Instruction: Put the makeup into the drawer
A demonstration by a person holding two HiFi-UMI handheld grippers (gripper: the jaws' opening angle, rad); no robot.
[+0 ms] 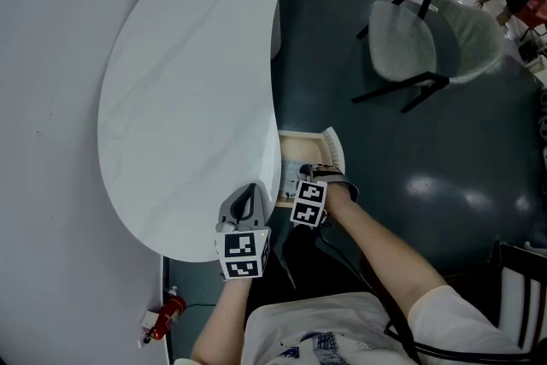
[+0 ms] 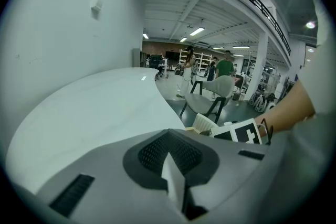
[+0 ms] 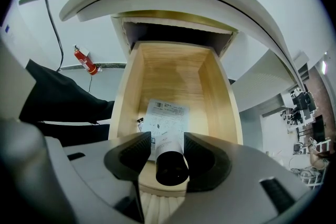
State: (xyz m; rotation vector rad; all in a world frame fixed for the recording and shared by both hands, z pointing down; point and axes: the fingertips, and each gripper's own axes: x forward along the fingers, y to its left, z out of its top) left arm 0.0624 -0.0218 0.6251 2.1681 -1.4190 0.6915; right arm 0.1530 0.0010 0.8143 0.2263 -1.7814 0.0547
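Over the open drawer (image 3: 220,97) your right gripper (image 3: 168,147) points steeply down, and its fingers (image 3: 131,152) are clamped on a makeup tube (image 3: 171,165). The tube's black cap faces back toward the camera between the two dark pads. Its pale body runs down into the front part of the drawer. Below the tube, a white box (image 3: 167,115) with printed text lies on the wooden drawer floor; you cannot tell whether the tube touches it. The drawer is pulled out from under the curved edge of the white surface (image 1: 188,81).

Your left gripper (image 1: 248,199) sits at the near edge of the surface, just beside the drawer. Its fingers are together, and nothing can be made out between them. The top of the surface is bare white. Across the dark floor, well apart from you, stands a chair (image 1: 410,38) with black legs.
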